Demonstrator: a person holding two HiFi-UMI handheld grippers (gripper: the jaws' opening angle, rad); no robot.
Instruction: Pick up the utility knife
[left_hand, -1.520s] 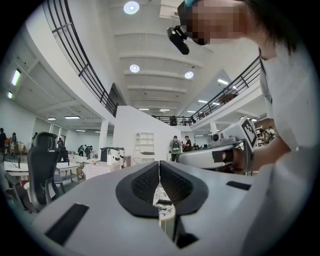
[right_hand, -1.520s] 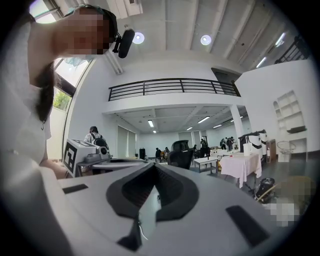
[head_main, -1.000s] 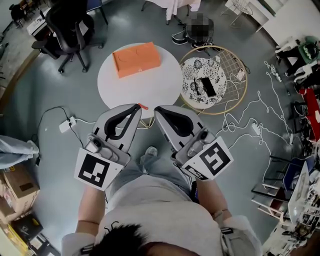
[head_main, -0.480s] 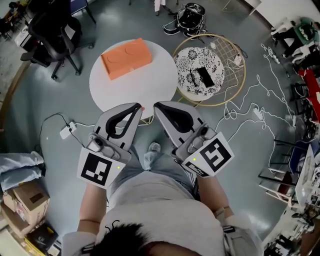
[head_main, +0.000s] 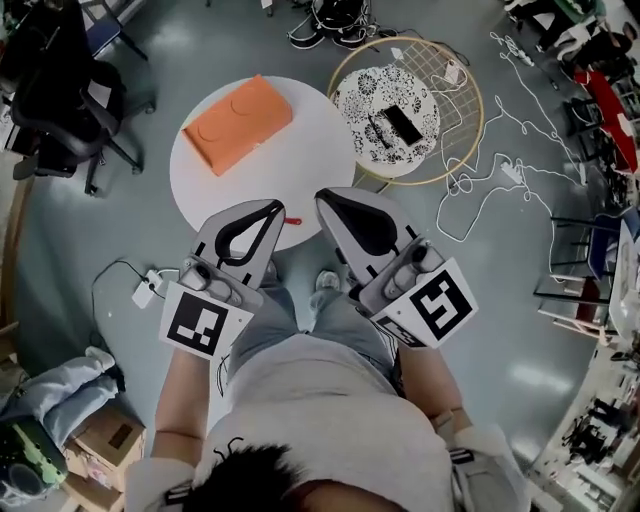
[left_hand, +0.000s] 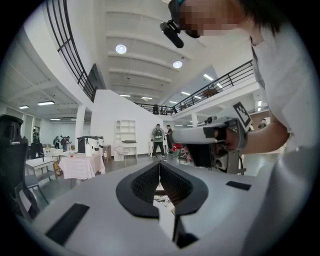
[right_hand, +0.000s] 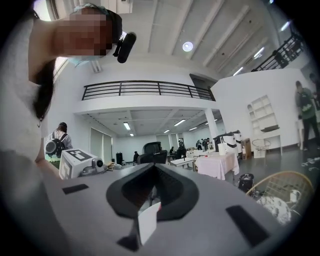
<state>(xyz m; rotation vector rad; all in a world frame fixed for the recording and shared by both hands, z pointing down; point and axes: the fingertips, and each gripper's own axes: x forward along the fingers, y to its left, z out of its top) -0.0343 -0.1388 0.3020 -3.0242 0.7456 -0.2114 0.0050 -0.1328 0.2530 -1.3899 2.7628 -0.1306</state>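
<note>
Left gripper (left_hand: 159, 165): my fingers are pressed together along one seam with nothing between them. It is held level above the near edge of the worktop.
Right gripper (right_hand: 150, 167): fingers likewise closed to a point and empty. It sits just right of the left one, the two tips near each other.
Utility knife (head_main: 289, 219): I take the small red-orange piece at the near edge of the worktop to be it. Only one end shows, just right of my left tip; the rest lies under that gripper.
Worktop (head_main: 310, 150): round and white.
Orange box (head_main: 237, 123): on the far left part of the worktop, well apart from the knife.
Wire basket (head_main: 481, 112): to the right of the worktop, with a phone (head_main: 403, 125) lying in it.
Risk, closed fingers: going down as they are would shove the knife rather than straddle it. It lies at the near rim, so a push could tip it to the floor by my feet.
Risk, sight: both gripper views look across the hall, not at the knife, so a blind reach may miss it or catch the blade end.
Risk, grip: the knife is probably thin and flat on a hard top, so the fingers could skid over it.
</note>
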